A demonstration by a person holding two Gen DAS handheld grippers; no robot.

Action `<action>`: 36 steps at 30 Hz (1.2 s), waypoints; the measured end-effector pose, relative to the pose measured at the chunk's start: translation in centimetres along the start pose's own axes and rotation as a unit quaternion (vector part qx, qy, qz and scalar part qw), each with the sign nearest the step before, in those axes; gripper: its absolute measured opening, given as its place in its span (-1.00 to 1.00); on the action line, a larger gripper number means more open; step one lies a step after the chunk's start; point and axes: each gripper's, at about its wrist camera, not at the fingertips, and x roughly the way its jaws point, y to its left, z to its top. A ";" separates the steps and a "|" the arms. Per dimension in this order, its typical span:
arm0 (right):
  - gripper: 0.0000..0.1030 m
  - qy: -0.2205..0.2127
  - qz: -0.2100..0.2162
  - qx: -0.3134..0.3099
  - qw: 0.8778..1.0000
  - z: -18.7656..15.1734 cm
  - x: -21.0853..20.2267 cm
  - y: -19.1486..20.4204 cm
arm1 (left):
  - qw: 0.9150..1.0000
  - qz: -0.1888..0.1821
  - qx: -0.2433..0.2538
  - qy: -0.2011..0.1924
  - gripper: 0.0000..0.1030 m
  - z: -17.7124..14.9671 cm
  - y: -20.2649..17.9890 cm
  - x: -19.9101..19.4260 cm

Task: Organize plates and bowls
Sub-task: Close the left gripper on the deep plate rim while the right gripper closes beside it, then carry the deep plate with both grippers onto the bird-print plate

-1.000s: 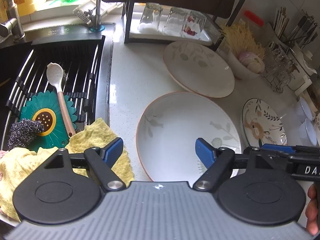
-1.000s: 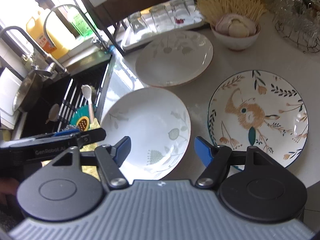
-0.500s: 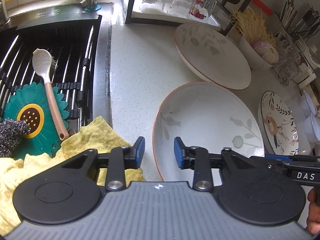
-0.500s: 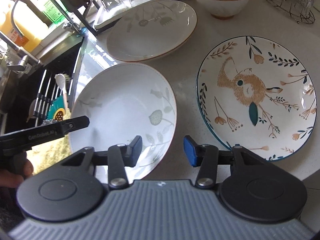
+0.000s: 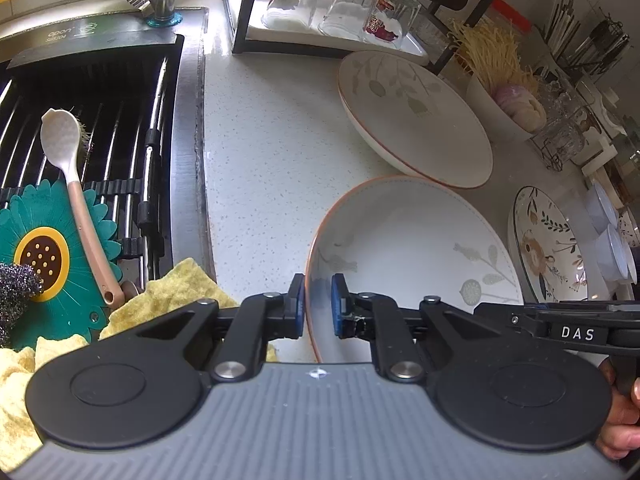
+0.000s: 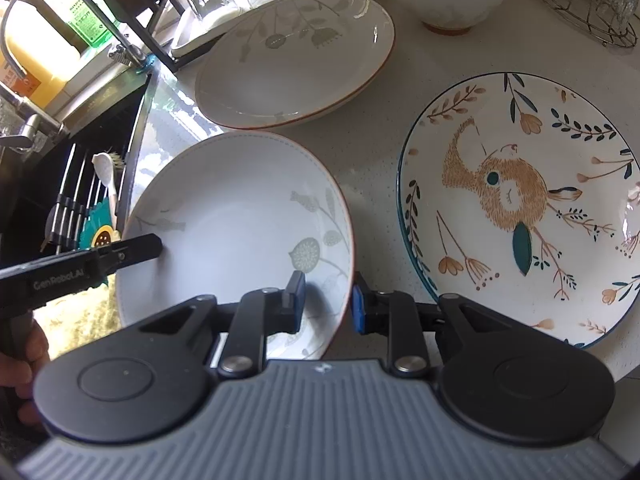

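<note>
Straddling opposite sides of the near white plate [image 6: 224, 224], both grippers take the rim from either edge, which looks like a two-handed lift meant to keep the shallow dish level; the plate sits on the speckled counter [image 5: 264, 152] at lower centre of both views, just beside the second white plate [image 6: 292, 56] behind it and near the rabbit plate [image 6: 520, 204] at right. In the left wrist view the left gripper [image 5: 319, 306] has one blue pad outside the rim and one inside, its jaws closing with the rim between them and barely any gap left; in the right wrist view the right gripper [image 6: 327, 304] likewise brackets the opposite rim, jaws closing, with a sliver of space visible by the inner pad. Both tools pitch steeply downward toward the counter; the left one also enters the right view from the left edge of frame, a hand [image 6: 24, 364] wrapped round its handle.
</note>
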 end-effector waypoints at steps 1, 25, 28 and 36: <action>-0.49 -0.001 0.002 0.000 1.000 0.0 0.0 0.0 | 1.000 0.002 0.002 0.000 -0.71 0.0 0.0 0.0; -0.51 -0.060 0.039 -0.021 0.997 0.9 -5.7 -0.4 | 0.999 -0.018 0.030 -0.026 -0.72 2.5 -2.6 -4.9; -0.51 -0.068 0.047 -0.012 0.997 1.0 -6.6 -1.3 | 0.998 -0.022 0.041 -0.033 -0.72 3.1 -3.8 -5.4; -0.51 -0.095 0.050 -0.004 0.994 1.9 -8.9 -4.2 | 0.998 -0.030 0.044 -0.040 -0.72 3.4 -7.6 -5.5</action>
